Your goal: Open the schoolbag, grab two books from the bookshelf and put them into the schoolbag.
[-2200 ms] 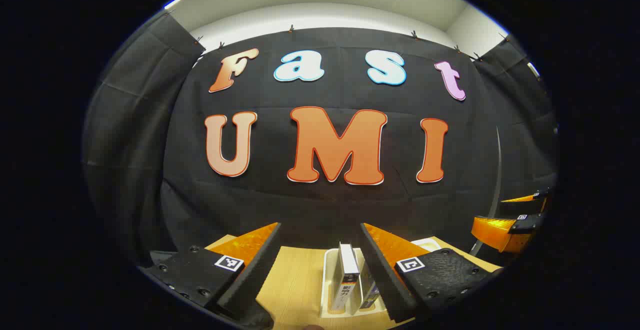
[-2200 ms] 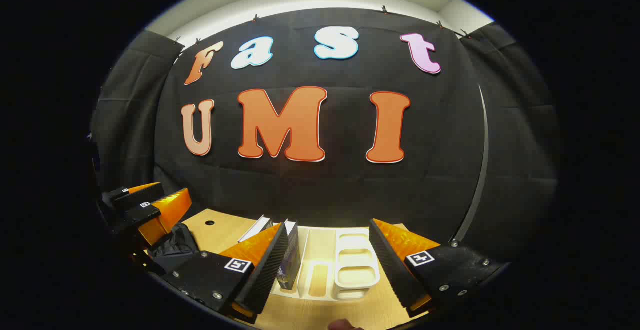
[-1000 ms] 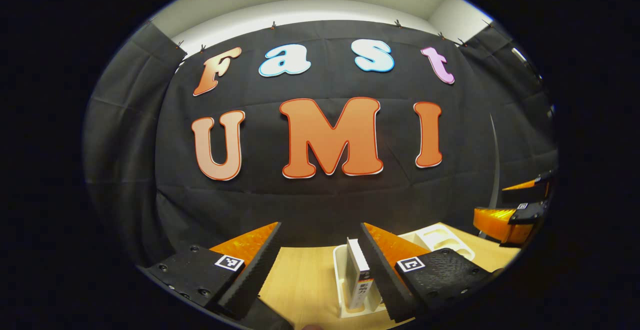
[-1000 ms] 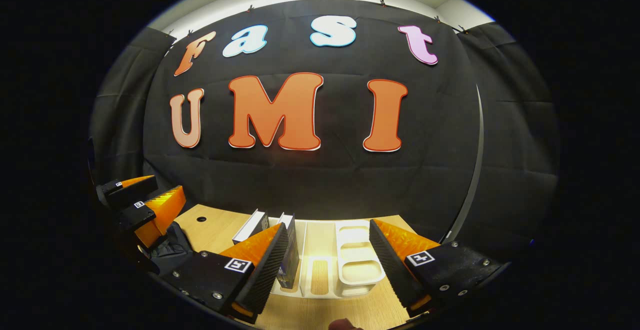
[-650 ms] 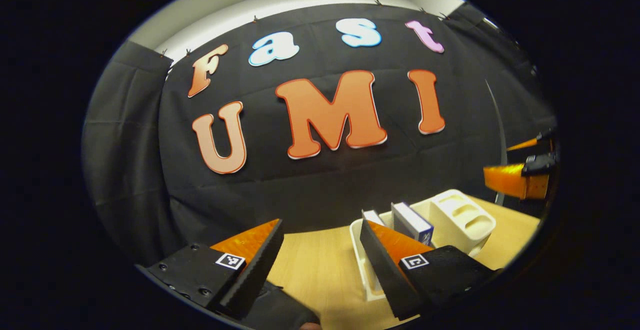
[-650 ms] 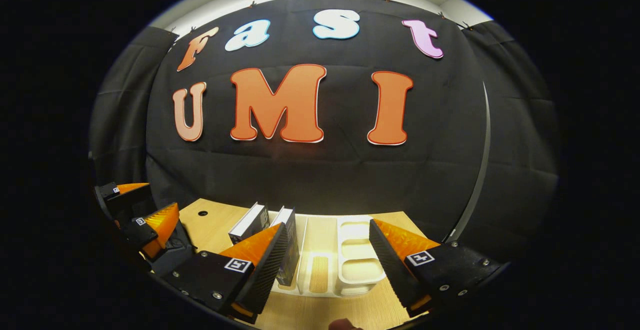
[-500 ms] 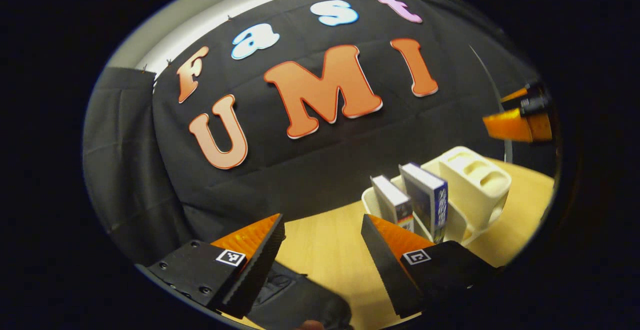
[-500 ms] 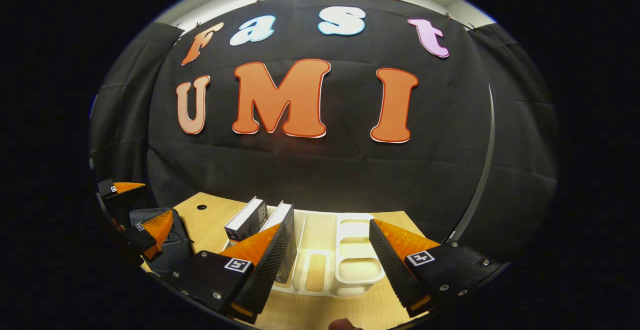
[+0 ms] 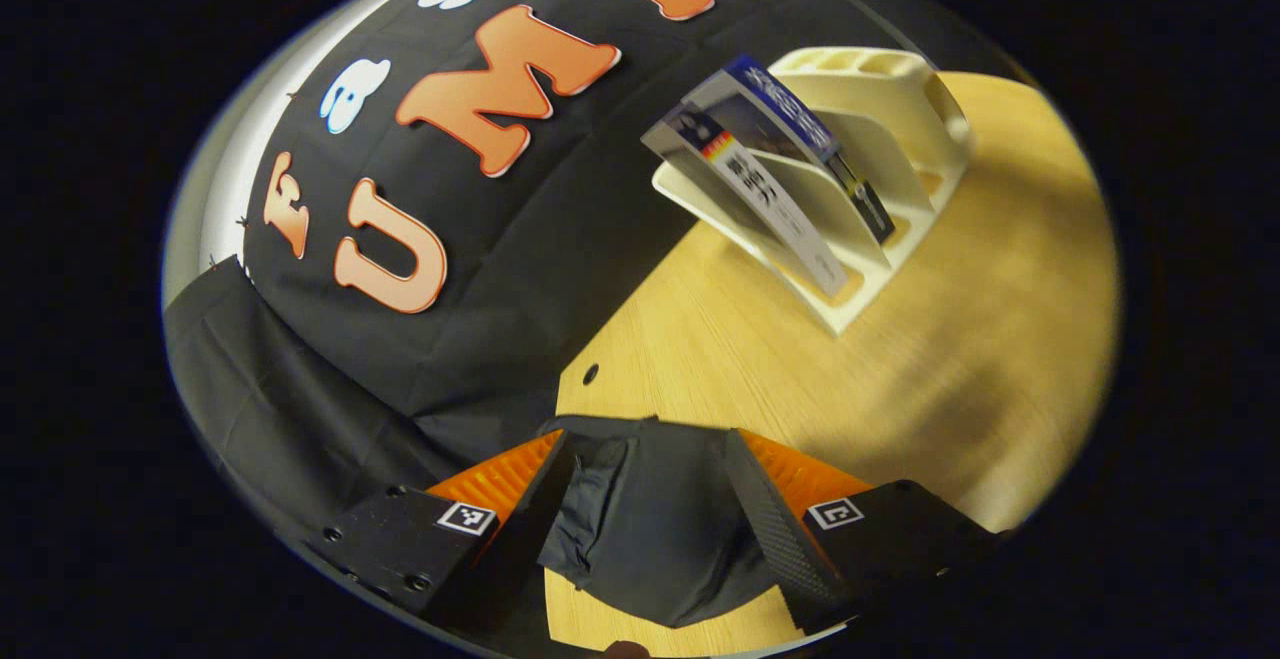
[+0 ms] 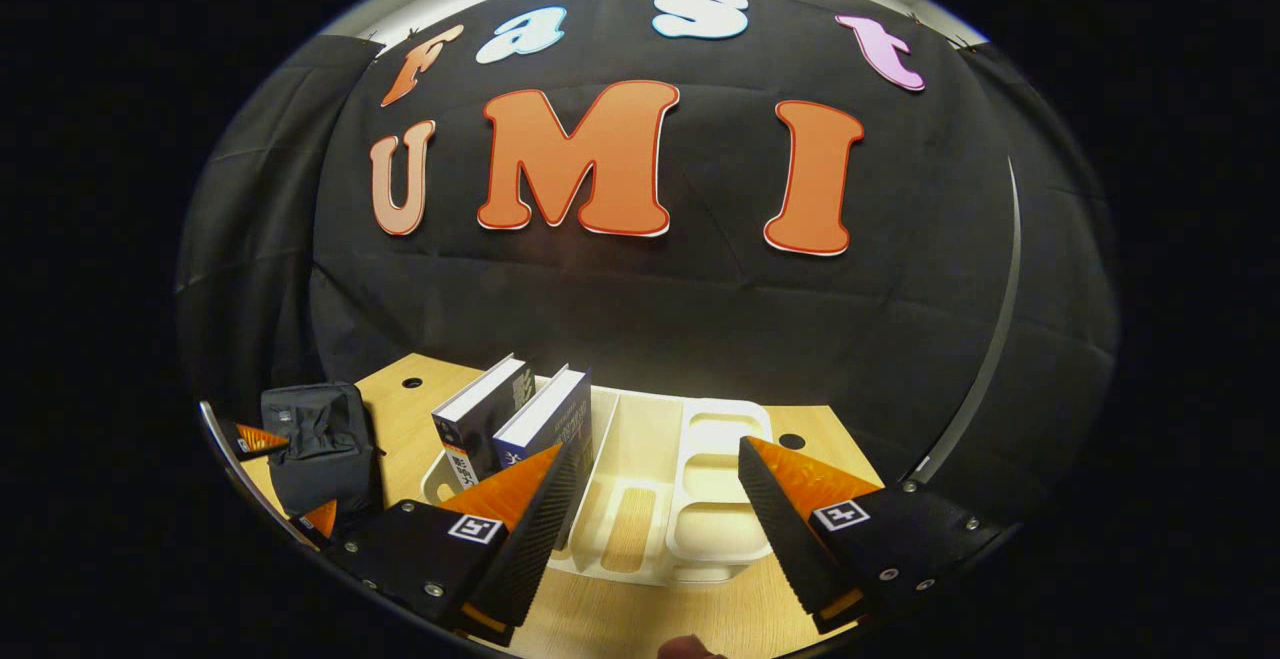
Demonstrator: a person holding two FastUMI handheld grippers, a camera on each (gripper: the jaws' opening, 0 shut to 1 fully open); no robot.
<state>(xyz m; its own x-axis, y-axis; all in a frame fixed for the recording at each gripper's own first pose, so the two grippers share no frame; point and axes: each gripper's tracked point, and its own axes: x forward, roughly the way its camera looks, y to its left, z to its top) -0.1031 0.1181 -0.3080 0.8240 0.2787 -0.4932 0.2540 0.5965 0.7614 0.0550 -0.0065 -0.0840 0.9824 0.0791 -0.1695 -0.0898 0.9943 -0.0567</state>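
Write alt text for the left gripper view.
The open left tongs hang over a black schoolbag at the near edge of a wooden table, the bag between the fingers. Farther back, a cream bookshelf holds two leaning books.

I can make out no word or number here. The pale book (image 9: 770,204) and the blue book (image 9: 790,114), standing at one end of the bookshelf (image 9: 900,79), carry print on spine and cover, too small and blurred to read. My left gripper (image 9: 645,444) and right gripper (image 10: 655,454) bear square code tags (image 9: 466,517), patterns without letters.
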